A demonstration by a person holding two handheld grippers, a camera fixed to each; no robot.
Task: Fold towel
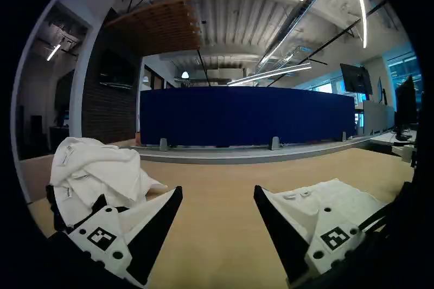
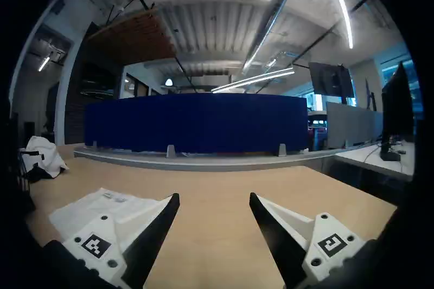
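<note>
A crumpled white towel lies heaped on the wooden table, just beyond the left finger in the left gripper view. A flat, folded white towel lies behind the right finger of that view. My left gripper is open over bare wood, with nothing between its fingers. In the right gripper view the flat white towel lies at the lower left, partly behind the left finger. The crumpled towel sits far off at the left edge. My right gripper is open above the table, holding nothing.
A blue partition on a grey base runs along the table's far edge. To the right stand another desk and dark monitors. A brick wall rises at the left.
</note>
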